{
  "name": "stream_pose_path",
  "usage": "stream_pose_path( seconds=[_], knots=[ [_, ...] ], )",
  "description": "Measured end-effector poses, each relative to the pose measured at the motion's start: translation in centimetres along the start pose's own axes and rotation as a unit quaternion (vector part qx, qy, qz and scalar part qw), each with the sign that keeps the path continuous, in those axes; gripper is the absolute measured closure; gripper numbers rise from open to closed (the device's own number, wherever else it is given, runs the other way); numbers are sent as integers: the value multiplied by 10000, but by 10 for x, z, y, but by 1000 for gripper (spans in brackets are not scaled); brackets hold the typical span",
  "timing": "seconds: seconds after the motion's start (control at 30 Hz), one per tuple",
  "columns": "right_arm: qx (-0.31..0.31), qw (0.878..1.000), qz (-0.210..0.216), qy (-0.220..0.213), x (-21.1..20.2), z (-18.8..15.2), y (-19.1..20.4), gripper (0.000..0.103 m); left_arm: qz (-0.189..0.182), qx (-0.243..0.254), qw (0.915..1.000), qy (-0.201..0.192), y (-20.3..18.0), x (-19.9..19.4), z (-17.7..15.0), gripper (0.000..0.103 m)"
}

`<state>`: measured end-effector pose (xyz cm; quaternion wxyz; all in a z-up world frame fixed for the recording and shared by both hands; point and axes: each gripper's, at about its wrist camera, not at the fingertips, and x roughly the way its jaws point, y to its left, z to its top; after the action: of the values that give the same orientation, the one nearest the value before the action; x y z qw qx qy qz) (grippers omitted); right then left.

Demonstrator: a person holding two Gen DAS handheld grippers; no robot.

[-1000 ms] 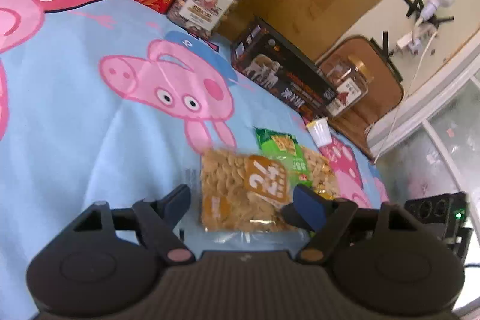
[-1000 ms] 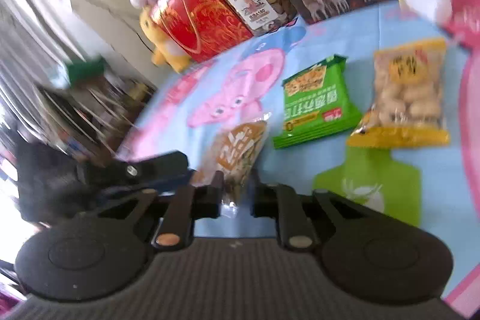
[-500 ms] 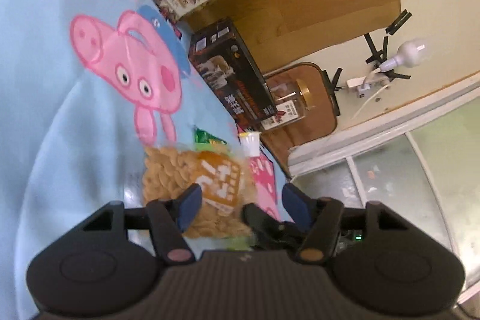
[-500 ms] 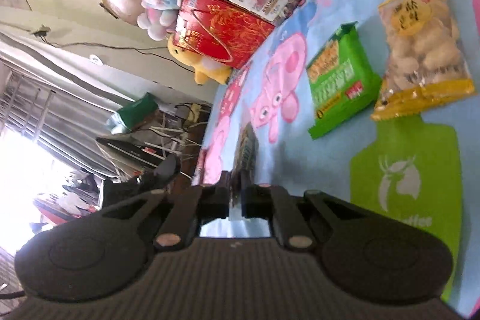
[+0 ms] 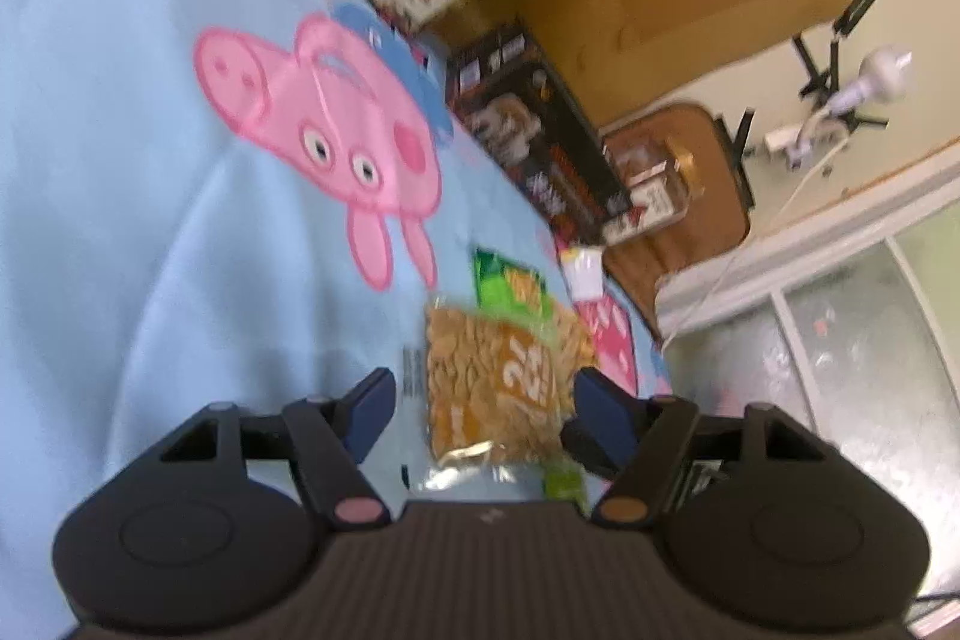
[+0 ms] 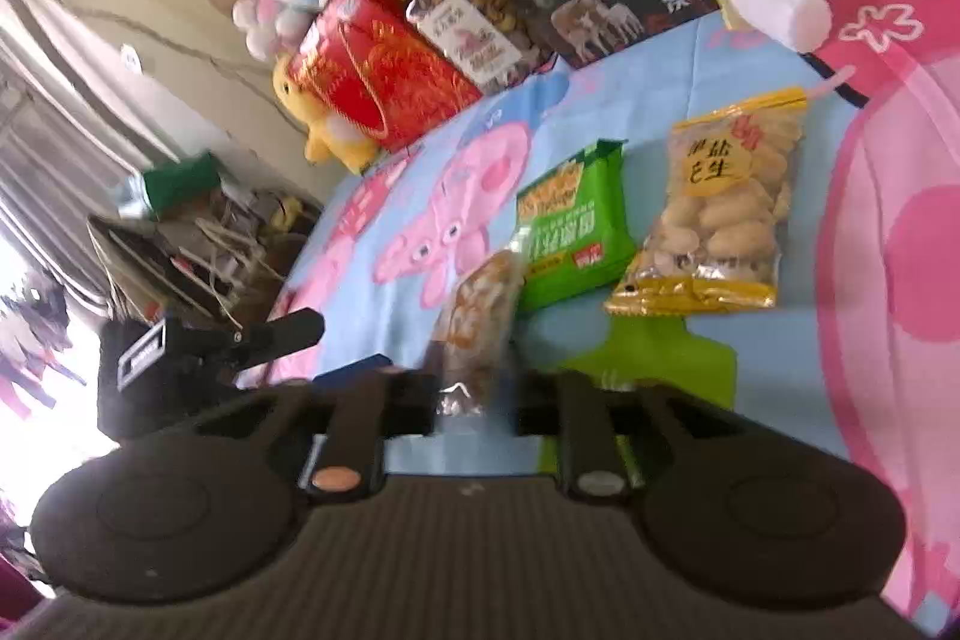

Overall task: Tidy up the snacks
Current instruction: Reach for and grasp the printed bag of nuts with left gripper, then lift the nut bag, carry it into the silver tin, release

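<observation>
the clear nut packet (image 5: 498, 388) with an orange label lies on the pig-print blue bed cover (image 5: 150, 250), its crinkled seal end between both tools. the left gripper (image 5: 486, 409) fingers are opening wide around it; the right gripper (image 6: 474, 397) fingers are opening, not pressing it. just beyond lie a green packet (image 6: 570, 232) and a yellow peanut bag (image 6: 714, 214).

Orange-label nut pkt (image 5: 492, 388) (clear, flat) beside green pkt (image 6: 570, 235)
</observation>
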<state>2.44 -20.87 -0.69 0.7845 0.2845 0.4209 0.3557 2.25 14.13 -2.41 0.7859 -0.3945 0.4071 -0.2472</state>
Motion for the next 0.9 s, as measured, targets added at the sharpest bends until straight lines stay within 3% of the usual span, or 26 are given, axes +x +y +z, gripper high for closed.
stream_pose_path(
  seconds=[0.03,0.17,0.23,0.37,0.53,0.67,0.7,0.73,0.77,0.8,0.9],
  knots=[
    [-85,9999,-58,45,4,0,1,61,26,86,10000,-12,-1,2,-2,35],
    [-527,9984,-169,71,21,0,11,64,-37,382,9992,-71,-4,5,-5,33],
    [-550,9983,-122,121,29,0,14,77,-43,345,9993,-106,-3,3,-6,33],
    [381,9968,700,116,22,3,-4,91,-359,51,9993,-21,4,-3,-4,33],
    [1290,9796,1526,-207,0,8,-22,92,-675,64,9972,-308,-4,-19,2,32],
    [1429,9710,1870,-431,-17,17,-25,92,-994,268,9944,-227,-25,-14,9,32],
    [1431,9695,1940,-440,-18,19,-23,92,-1017,361,9939,-205,-31,-9,11,36],
    [1432,9680,2016,-436,-18,22,-21,91,-1049,454,9934,-133,-38,-3,14,56],
    [1401,9673,2072,-424,-18,24,-19,91,-1058,515,9931,2,-44,6,18,68],
    [1313,9694,2029,-440,-17,30,-14,92,-1016,541,9933,58,-48,12,23,72],
    [766,9826,1565,-647,-29,57,-4,92,-983,763,9921,144,-66,30,49,73]
  ],
)
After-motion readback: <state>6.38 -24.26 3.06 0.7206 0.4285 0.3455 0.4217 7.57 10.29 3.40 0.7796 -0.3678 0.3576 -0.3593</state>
